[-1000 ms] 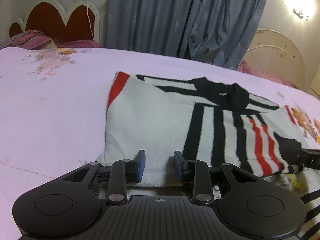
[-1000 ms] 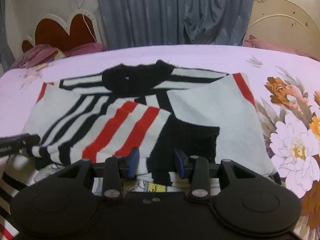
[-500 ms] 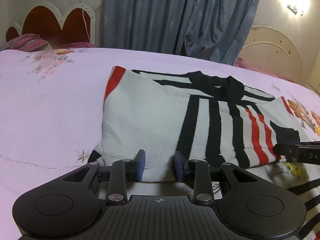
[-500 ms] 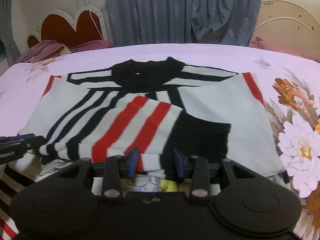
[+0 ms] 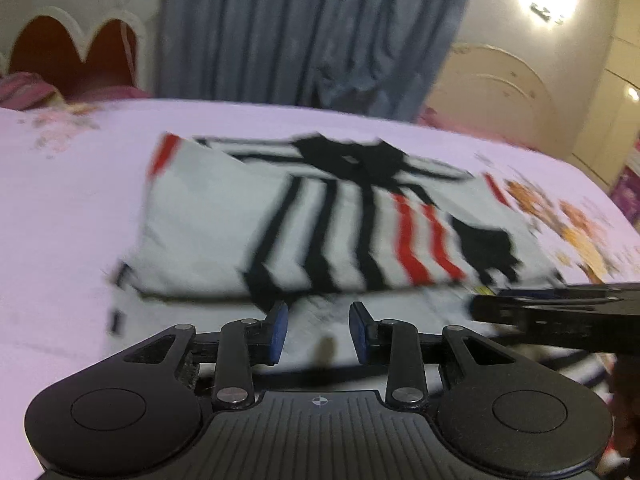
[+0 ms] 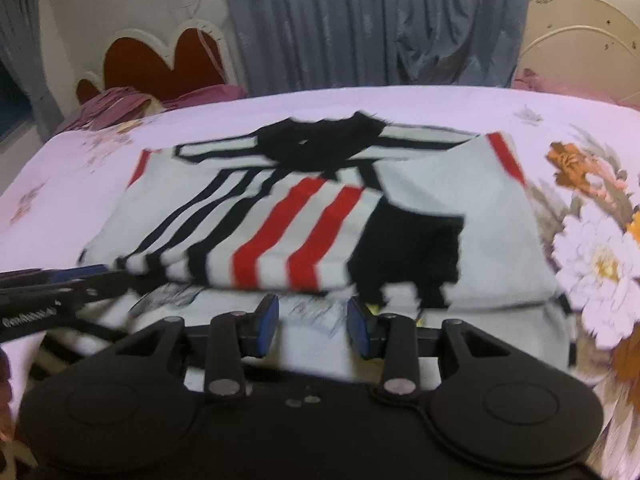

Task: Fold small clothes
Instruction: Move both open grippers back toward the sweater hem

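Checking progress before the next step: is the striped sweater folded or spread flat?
Folded. The striped sweater has a doubled near edge, with the sleeves laid across its front.

Folded sweater (image 6: pixel 304 216) flat on bed (image 6: pixel 400 106), collar end at 12 o'clock, folded edge at 6, over a second garment (image 6: pixel 312 312) spread beneath at 6. Right claw (image 6: pixel 312 322) at 6 o'clock just before that edge, above the lower garment; left claw (image 5: pixel 318 330) likewise, beside it at 9. Headboard (image 6: pixel 160 60) behind bed at 10, curtain (image 6: pixel 360 20) at 12.
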### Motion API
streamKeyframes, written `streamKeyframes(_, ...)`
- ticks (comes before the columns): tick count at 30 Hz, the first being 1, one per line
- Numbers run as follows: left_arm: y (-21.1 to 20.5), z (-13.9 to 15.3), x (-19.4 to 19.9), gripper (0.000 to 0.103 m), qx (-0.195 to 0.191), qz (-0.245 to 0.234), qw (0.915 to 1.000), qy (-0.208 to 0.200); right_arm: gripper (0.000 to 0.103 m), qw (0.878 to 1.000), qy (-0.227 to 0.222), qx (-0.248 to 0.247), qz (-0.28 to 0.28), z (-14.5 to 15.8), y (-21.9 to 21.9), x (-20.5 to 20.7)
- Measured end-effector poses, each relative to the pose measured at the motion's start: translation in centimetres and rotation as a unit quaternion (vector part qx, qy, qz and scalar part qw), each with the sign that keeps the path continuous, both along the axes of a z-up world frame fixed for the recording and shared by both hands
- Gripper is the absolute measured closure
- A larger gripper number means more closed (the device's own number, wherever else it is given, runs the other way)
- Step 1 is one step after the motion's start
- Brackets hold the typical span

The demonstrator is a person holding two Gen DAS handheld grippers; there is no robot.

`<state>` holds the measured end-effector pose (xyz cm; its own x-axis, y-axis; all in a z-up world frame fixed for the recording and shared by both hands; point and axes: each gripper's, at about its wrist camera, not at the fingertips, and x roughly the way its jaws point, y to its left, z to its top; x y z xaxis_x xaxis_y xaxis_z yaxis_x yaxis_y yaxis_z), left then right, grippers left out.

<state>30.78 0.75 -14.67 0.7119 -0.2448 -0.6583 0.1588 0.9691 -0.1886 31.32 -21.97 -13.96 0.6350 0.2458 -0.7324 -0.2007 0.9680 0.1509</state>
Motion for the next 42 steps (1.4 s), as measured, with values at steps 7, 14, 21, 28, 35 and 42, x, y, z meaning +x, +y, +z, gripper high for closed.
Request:
streamKeyframes(7,-1.5,-2.4,-3.1,0.07,0.026,-0.032,0.9988,0.027,0.067,0.999,0.021,-0.033,0.031,-1.6,0.4,-3.1)
streamKeyframes(14,1.1,-2.5,-5.9,0.07,0.044,-0.015,0.9985,0.029,0.067,0.997,0.01,-0.075,0.008,-1.9,-3.9,-5.2)
streamKeyframes(21,0.1,-1.2,-7.6,0.07,0.029,0.023,0.9985,0.041,0.065,0.999,0.006,-0.037,0.006,-0.6,-5.0,-7.0)
streamKeyframes(28,-4.4,-1.4,-9.1,0.07,0.031,-0.013,0.9986,0.04,0.065,0.997,0.01,-0.004,0.076,-0.2,-1.4,-9.5)
streamKeyframes(35,-2.1,-2.0,-12.1,0.07,0.05,0.014,0.9976,0.047,0.067,0.997,0.017,-0.041,0.068,-1.8,-4.1,-11.2)
streamKeyframes(42,-0.8,-1.8,-13.5,0.07,0.048,0.034,0.9964,0.061,0.066,0.997,0.016,-0.063,0.04,-1.2,-5.3,-13.3)
